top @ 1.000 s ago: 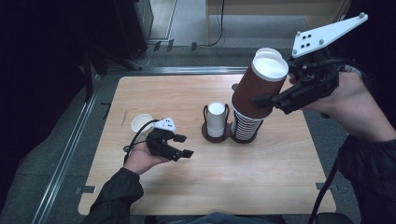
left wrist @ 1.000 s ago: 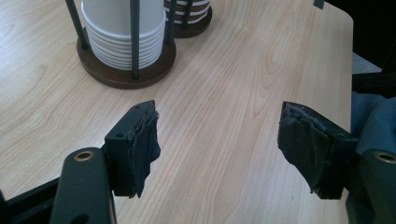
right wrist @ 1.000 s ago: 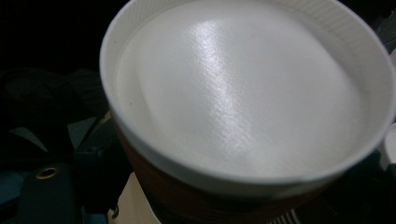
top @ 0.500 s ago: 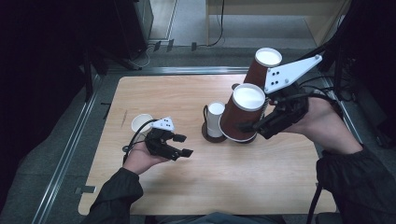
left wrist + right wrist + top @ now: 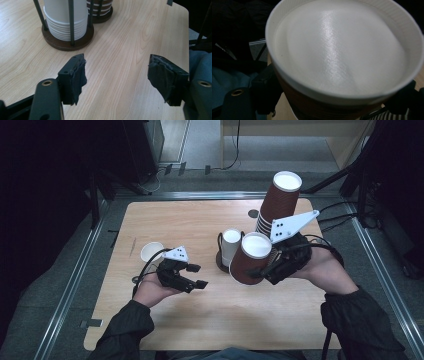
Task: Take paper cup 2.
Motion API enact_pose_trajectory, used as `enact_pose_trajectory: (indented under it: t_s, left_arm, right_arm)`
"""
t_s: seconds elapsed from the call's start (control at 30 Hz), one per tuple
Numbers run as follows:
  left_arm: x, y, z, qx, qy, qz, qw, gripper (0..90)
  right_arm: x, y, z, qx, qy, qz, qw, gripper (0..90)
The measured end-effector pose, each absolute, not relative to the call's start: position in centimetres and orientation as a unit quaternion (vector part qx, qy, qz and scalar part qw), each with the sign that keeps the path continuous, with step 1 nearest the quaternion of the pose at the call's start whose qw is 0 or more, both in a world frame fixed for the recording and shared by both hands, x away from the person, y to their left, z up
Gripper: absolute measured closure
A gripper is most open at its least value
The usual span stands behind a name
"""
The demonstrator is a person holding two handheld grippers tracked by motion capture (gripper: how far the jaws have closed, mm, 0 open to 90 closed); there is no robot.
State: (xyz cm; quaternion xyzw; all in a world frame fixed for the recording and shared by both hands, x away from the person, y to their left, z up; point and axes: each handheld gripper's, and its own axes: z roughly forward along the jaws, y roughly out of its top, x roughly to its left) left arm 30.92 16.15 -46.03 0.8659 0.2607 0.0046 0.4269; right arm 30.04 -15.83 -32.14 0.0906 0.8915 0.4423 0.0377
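Note:
My right gripper (image 5: 266, 269) is shut on a brown paper cup (image 5: 248, 261) with a white inside, held tilted just above the table. In the right gripper view that cup (image 5: 342, 50) sits between the black jaws. Behind it, a tall stack of brown cups (image 5: 277, 202) leans in its holder. A stack of white cups (image 5: 231, 244) stands in a wire holder to the left of the held cup. My left gripper (image 5: 200, 275) rests low over the table, its jaws apart after just closing a little, with nothing between them (image 5: 120, 75).
A single white cup (image 5: 151, 251) stands on the wooden table (image 5: 200, 320) behind my left hand. The left gripper view looks toward the white stack's round base (image 5: 67, 41) and the brown stack's base (image 5: 100, 15). Metal rails line the table's sides.
My right hand has brought the brown cup down from the top of the brown stack to just above the table by the white stack. The left hand has stayed in place.

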Motion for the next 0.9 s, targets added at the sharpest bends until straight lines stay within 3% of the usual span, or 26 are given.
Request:
enact_pose_trajectory:
  t_s: [0.47,0.73,0.9]
  left_arm:
    - [30.9,15.7,-46.6,0.87,0.261,-0.006,0.418,31.9]
    - [30.9,15.5,-46.8,0.867,0.271,-0.012,0.419,25.4]
    - [30.9,15.8,-46.8,0.857,0.269,-0.031,0.439,13.3]
  right_arm:
    - [31.0,-14.9,-38.0,0.109,0.897,0.428,0.006,17.1]
    - [31.3,-14.3,-40.8,0.122,0.899,0.42,0.005,17.1]
    - [31.4,-14.0,-42.2,0.129,0.899,0.419,0.002,17.1]
